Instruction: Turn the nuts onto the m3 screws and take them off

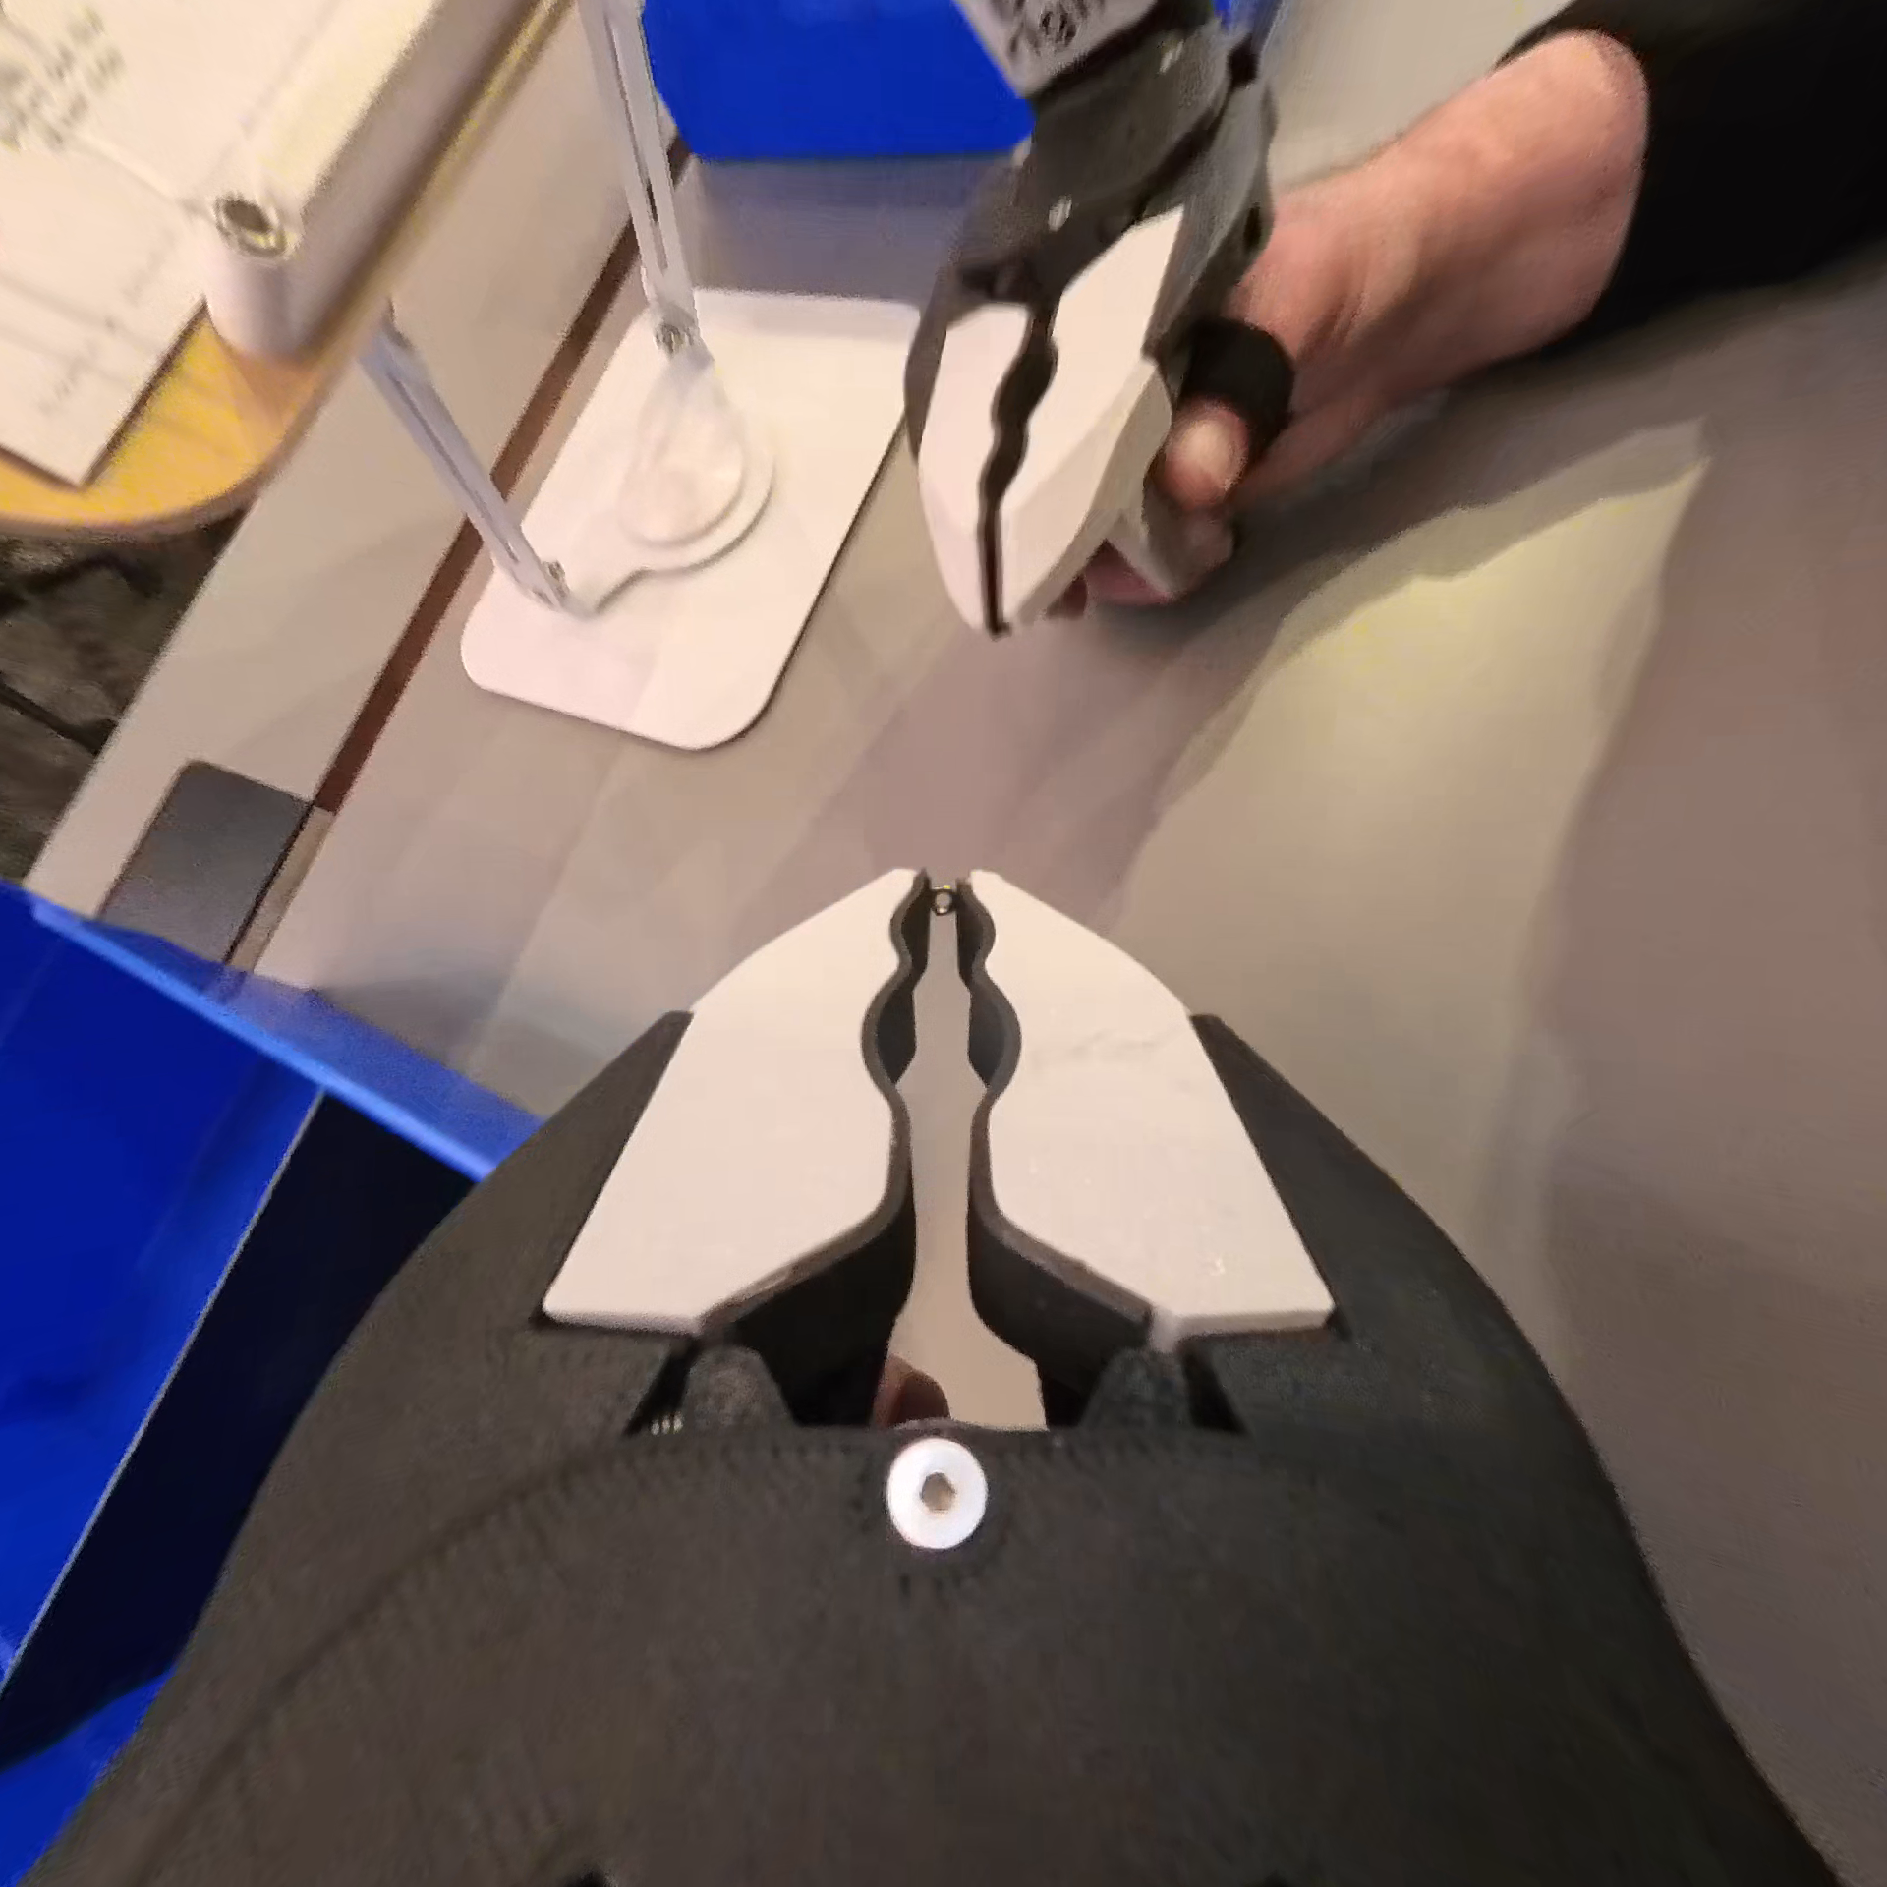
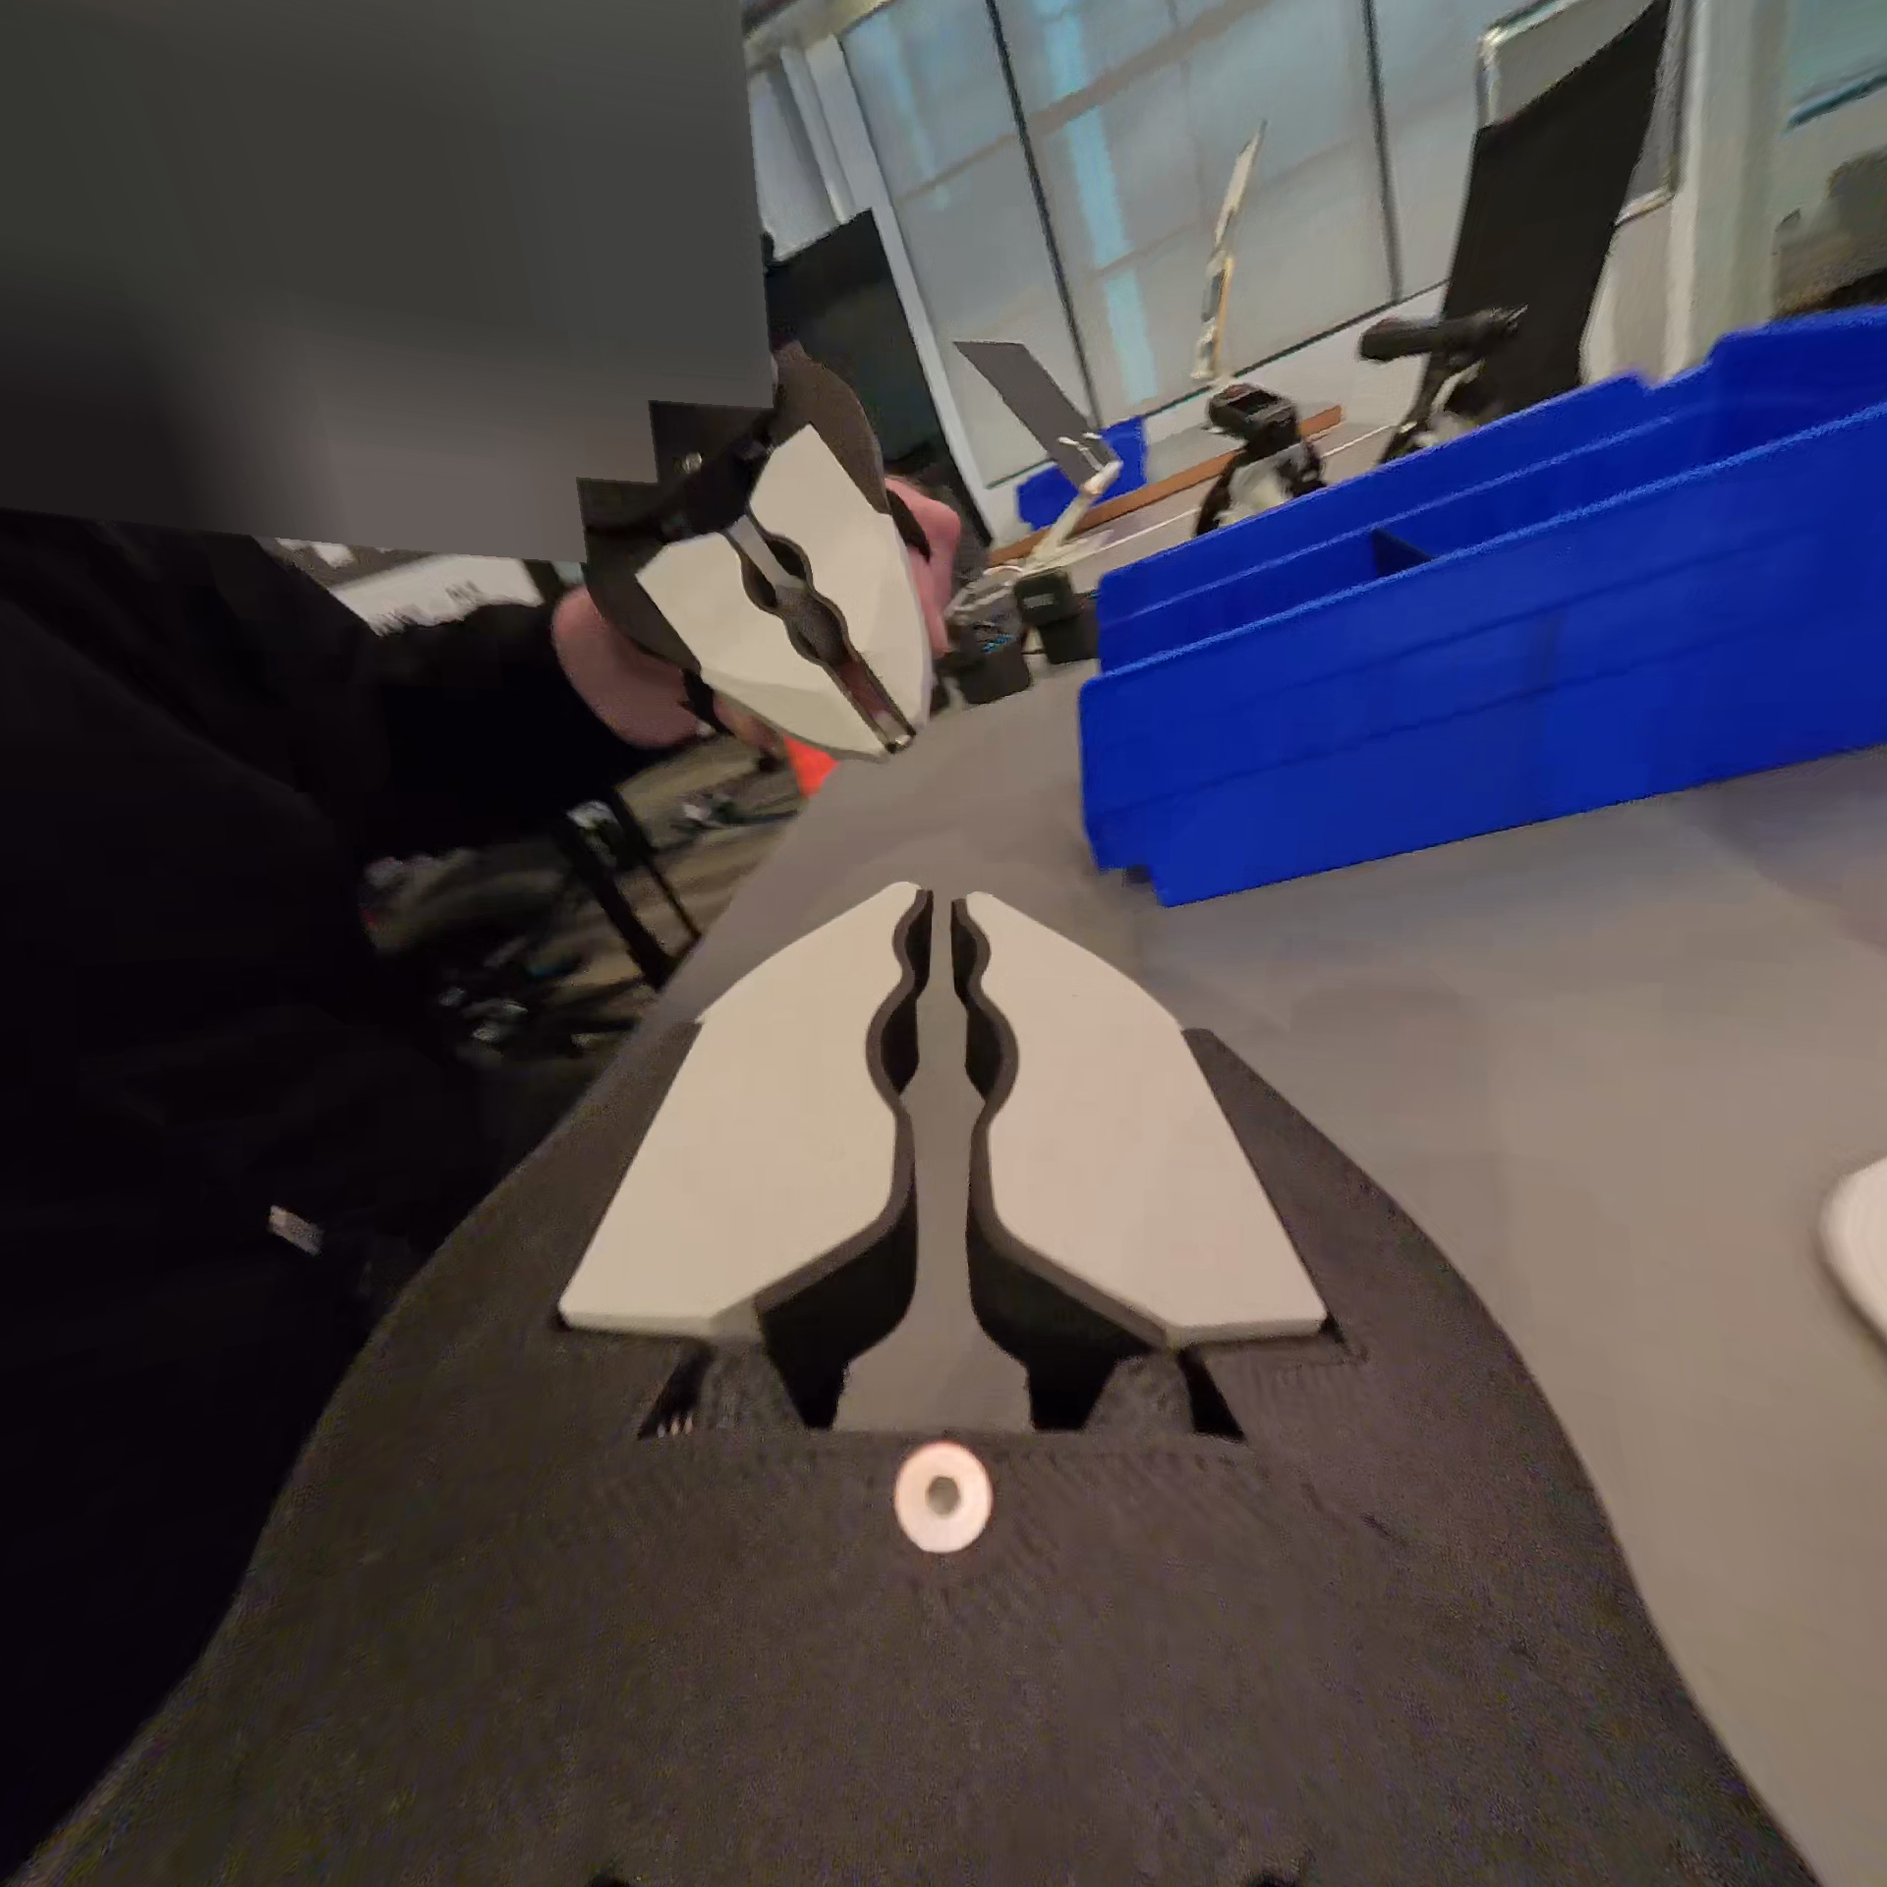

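The left gripper (image 1: 941, 886) pinches a tiny metal part (image 1: 944, 899), probably a nut, at its tips. The right gripper (image 2: 941, 901), nearly closed and empty, hovers well apart, opposite it.

Bare grey table (image 1: 1327, 817) between the grippers — blue bins (image 2: 1481, 654) and lamp base (image 1: 654, 572) crowd its edges.

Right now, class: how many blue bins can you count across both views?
3, possibly some the same bin: one behind the lamp, one beside the left gripper at lower left, one long divided bin on the table.
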Tool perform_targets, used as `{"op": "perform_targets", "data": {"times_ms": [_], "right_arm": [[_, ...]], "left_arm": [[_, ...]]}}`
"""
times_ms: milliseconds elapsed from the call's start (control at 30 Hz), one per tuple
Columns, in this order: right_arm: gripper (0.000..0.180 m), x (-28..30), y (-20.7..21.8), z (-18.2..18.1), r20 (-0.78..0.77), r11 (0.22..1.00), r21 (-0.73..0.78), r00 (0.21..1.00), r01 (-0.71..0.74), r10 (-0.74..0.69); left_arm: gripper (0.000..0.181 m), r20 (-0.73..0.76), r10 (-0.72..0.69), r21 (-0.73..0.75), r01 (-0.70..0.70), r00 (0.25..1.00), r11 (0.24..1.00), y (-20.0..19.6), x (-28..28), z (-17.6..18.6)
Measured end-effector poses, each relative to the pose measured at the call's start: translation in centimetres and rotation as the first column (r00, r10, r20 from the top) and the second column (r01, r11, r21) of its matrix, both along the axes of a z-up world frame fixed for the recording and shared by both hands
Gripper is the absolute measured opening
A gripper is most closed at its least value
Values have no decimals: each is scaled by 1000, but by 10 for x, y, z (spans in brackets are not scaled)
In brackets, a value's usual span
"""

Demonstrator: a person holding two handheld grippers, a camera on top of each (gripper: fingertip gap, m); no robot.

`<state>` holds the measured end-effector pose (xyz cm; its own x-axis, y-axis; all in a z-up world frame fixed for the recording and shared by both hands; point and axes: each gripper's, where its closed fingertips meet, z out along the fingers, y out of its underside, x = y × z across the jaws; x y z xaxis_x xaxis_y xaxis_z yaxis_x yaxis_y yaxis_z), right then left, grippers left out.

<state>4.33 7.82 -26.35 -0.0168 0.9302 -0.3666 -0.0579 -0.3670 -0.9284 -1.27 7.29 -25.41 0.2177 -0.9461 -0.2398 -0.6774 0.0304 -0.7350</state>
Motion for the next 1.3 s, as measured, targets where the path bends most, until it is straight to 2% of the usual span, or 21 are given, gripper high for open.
{"op": "perform_targets", "data": {"times_ms": [167,367,467,600,1300], "right_arm": [[7,-13,-1,9,-140,962,-248,987,-112,79],[11,-20,-7,18,-277,897,-359,947,-257,161],[13,-14,-4,30,-410,856,-392,897,-338,166],[14,-12,-2,37,-511,813,-416,844,-407,162],[10,-14,-4,45,-635,716,-446,753,-537,170]], "left_arm": [[4,52,-25,107,20,998,994,1,23,8],[4,202,-57,90,39,978,995,1,39,18],[3,245,-76,91,55,967,994,1,42,21],[4,268,-102,121,71,958,990,1,46,24],[3,305,-162,190,106,938,976,-3,55,31]]}}
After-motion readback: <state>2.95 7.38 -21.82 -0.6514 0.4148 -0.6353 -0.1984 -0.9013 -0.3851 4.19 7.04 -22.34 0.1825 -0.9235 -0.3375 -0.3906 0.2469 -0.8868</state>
